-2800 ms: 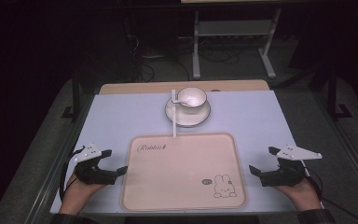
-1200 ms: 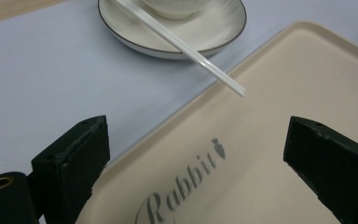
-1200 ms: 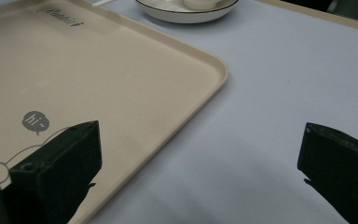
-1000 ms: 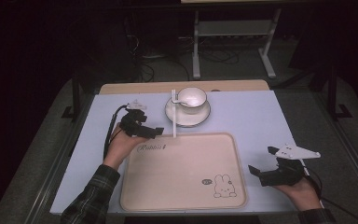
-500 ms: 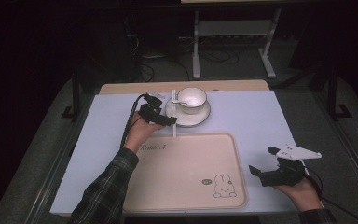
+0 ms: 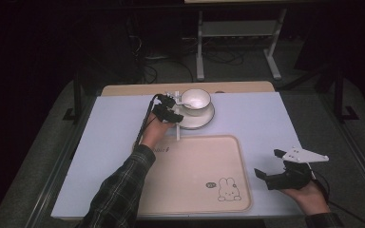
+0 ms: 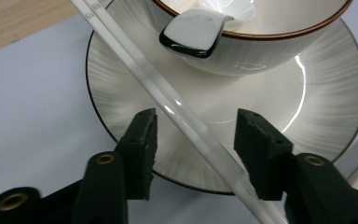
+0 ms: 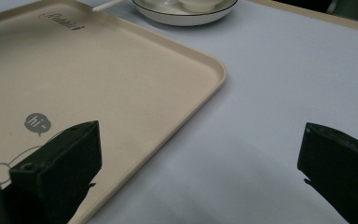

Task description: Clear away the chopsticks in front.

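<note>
Two white chopsticks (image 7: 186, 121) lie slanted across the plate's (image 7: 307, 107) rim between the left gripper (image 7: 196, 135), whose jaws have just been closing but stand apart, untouching, while the right gripper (image 8: 200, 172) gapes beside the tray (image 8: 121, 93).

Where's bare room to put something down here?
The tray is bare apart from its rabbit print. The table is bare right of the plate, and left of the left gripper. Crowded: plate, bowl and chopsticks at the far edge.

Plaid sleeve (image 6: 119, 190); black tongs (image 6: 167, 112) with brass-ringed screw holes.
</note>
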`<state>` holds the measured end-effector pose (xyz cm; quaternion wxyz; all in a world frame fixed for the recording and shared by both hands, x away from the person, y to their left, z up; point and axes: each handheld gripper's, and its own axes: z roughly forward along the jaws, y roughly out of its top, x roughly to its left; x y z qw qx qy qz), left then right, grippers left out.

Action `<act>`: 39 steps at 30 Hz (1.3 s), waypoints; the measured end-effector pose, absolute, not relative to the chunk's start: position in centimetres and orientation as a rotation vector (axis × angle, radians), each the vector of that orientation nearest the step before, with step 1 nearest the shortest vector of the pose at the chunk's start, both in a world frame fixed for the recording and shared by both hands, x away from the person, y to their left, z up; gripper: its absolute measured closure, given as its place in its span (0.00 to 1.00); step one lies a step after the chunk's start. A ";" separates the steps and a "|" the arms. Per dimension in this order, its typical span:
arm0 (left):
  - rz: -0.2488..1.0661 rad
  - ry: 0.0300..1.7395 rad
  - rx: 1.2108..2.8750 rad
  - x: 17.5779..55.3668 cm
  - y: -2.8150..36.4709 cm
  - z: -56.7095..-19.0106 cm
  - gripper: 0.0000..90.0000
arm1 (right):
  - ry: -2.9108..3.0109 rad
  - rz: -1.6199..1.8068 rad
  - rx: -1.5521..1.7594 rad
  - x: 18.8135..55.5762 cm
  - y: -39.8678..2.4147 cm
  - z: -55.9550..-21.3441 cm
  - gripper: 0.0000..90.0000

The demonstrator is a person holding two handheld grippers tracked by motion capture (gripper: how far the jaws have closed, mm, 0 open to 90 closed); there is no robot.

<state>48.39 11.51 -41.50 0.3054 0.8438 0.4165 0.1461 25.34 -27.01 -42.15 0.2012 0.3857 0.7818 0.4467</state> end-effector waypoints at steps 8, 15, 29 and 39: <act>0.424 1.132 2.243 49.0 10.9 -42.2 0.68 | 2.183 1.248 1.079 25.3 -27.0 -42.1 0.00; 0.454 1.170 2.224 49.9 11.1 -42.3 0.81 | 2.184 1.249 1.078 25.3 -27.0 -42.1 0.00; 0.471 1.160 2.187 50.2 12.1 -41.3 0.75 | 2.184 1.253 1.077 25.3 -27.0 -42.1 0.00; 0.410 1.124 2.145 48.1 15.3 -39.0 0.79 | 2.187 1.244 1.076 25.2 -26.9 -42.1 0.00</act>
